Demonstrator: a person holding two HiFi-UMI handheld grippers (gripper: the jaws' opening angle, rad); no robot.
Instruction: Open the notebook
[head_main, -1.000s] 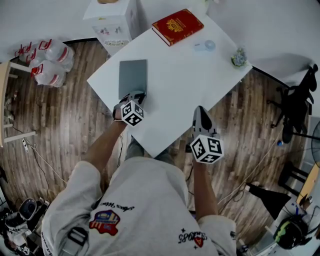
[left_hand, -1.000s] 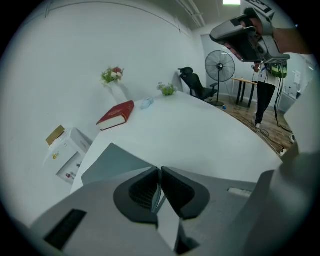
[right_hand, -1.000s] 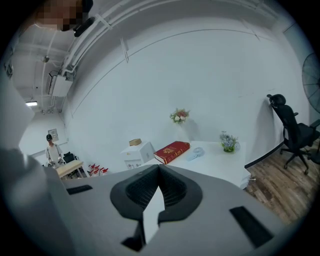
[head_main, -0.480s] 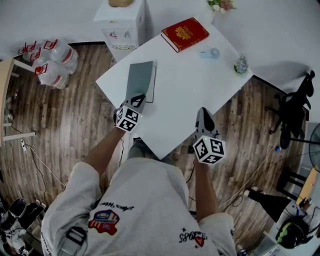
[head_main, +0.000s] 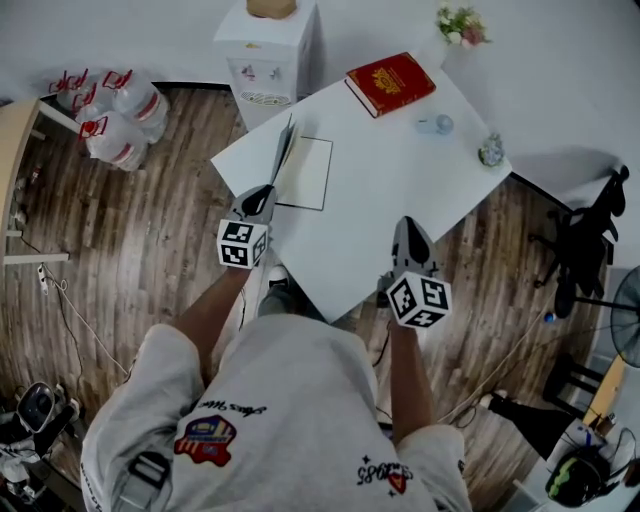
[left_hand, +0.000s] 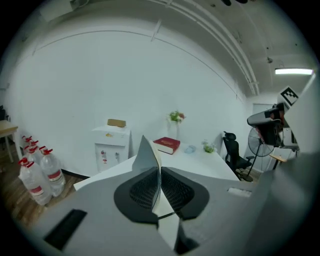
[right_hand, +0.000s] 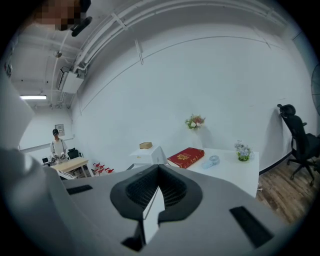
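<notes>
The notebook (head_main: 308, 172) lies near the left corner of the white table (head_main: 400, 190). Its white first page shows, and its grey cover (head_main: 284, 150) stands almost upright along the left side. My left gripper (head_main: 262, 196) is shut on the cover's near edge. In the left gripper view the thin cover (left_hand: 145, 154) rises between the two black pads (left_hand: 142, 190), with my left gripper (left_hand: 160, 176) pinching it. My right gripper (head_main: 404, 230) hovers over the table's near edge, away from the notebook. Its jaws are shut with nothing in them, as the right gripper view shows my right gripper (right_hand: 159, 176).
A red book (head_main: 390, 83), a small blue fan (head_main: 436, 124) and a little potted plant (head_main: 491, 150) sit at the table's far side, with a flower vase (head_main: 455, 22) behind. A white water dispenser (head_main: 270, 40), water bottles (head_main: 115, 115) and an office chair (head_main: 590, 235) stand around.
The grey cover, flat on the notebook a second ago, has swung up to nearly upright. My left gripper rose and rolled with it. My right gripper shifted slightly.
</notes>
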